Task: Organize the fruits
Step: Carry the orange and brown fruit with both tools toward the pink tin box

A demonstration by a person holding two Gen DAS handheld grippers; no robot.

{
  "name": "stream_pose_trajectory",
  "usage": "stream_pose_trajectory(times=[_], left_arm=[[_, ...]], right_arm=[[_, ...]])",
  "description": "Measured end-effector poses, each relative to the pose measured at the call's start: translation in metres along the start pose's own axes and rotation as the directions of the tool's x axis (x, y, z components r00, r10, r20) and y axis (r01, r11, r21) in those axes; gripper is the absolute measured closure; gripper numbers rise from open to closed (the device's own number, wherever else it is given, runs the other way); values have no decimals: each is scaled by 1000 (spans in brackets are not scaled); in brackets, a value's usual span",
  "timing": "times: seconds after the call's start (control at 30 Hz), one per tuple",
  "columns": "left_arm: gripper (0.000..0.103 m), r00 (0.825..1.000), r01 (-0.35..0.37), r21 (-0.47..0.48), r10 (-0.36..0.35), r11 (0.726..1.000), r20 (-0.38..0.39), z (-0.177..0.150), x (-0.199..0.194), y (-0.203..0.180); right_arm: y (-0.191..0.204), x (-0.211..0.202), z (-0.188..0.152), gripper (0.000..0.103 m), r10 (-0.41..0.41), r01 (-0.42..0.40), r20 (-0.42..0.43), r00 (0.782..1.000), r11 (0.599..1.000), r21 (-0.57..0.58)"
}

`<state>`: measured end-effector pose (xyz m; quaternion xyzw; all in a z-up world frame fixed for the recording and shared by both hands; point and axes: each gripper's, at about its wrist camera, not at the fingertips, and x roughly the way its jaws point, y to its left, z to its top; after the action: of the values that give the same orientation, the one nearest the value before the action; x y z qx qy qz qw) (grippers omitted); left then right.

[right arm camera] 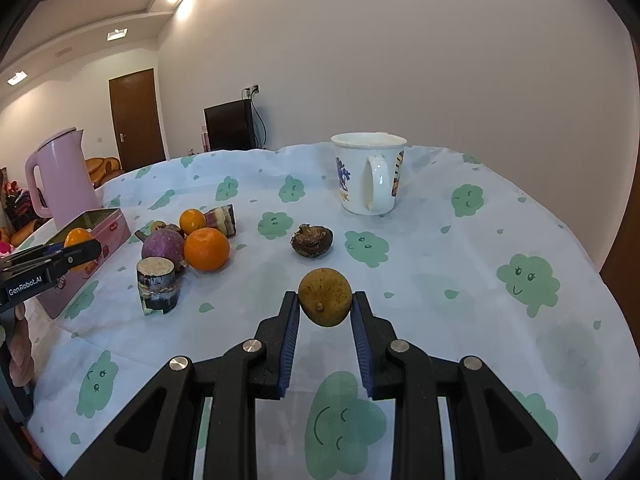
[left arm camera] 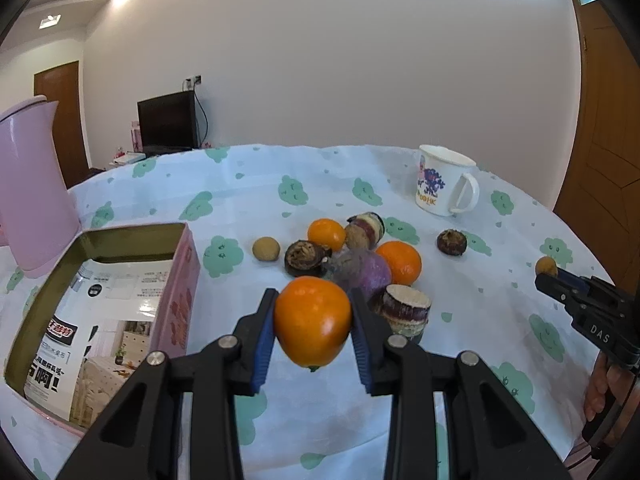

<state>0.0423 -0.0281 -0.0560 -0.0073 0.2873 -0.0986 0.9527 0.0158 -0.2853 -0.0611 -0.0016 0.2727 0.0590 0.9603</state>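
My left gripper is shut on an orange persimmon-like fruit, held above the tablecloth just right of the open pink tin box. My right gripper is shut on a small brown round fruit, lifted over the cloth. On the table lie two oranges, a purple root, cut sugarcane pieces, dark water chestnuts and another small brown fruit. In the right wrist view the left gripper appears at the left by the tin box.
A white printed mug stands at the back right of the round table. A pink kettle stands behind the tin at the left. A printed leaflet lies inside the tin. A hand holds the right gripper's handle.
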Motion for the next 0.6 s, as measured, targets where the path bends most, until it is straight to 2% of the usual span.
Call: stream_pose_trajectory(times=[0.6], left_arm=[[67,995,-33,8,32,999,90,-1,-17,-4]], right_arm=[[3,-15,-3,75,26,-23,89,996,999,-27]])
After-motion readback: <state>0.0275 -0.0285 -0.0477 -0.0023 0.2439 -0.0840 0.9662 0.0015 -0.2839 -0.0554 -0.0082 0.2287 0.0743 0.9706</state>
